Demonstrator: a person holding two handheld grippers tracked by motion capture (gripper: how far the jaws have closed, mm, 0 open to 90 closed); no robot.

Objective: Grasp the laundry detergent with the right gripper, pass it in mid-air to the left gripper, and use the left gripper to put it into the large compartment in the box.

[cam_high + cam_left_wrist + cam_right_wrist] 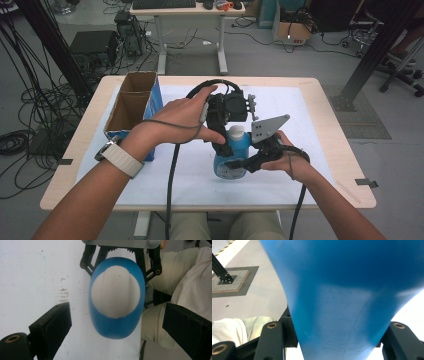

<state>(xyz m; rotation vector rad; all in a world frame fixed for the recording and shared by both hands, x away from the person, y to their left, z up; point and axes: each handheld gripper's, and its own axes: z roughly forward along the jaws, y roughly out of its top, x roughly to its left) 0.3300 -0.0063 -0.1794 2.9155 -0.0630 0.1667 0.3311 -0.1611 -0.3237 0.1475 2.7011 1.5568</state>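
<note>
In the high view a blue bottle [234, 155] with a white cap [236, 131] stands upright near the middle of the white mat [310, 130] on the wooden table [345, 165]. The right gripper [239, 164] comes from the right side and grasps the lower body of the bottle. The left gripper [227, 135] is above the bottle, pointing down at the cap, and the left hand [182, 117] holds it from the left. An open cardboard box [131, 107] with blue sides stands at the left part of the table, apart from the bottle.

The left gripper view looks straight down on the bottle [117, 297]: the white cap [115, 291] is round and the blue shoulder is around it. The two black jaws stand wide apart on both sides, not touching the cap, so this tool is released. Behind the bottle the other gripper [120, 255] is closing on it. Light trousers [190, 285] of the person are at the right.

The right gripper view shows the blue body [342, 297] very close and blurred, pressed between its two jaws. At the left is the grey floor [244, 295].
</note>
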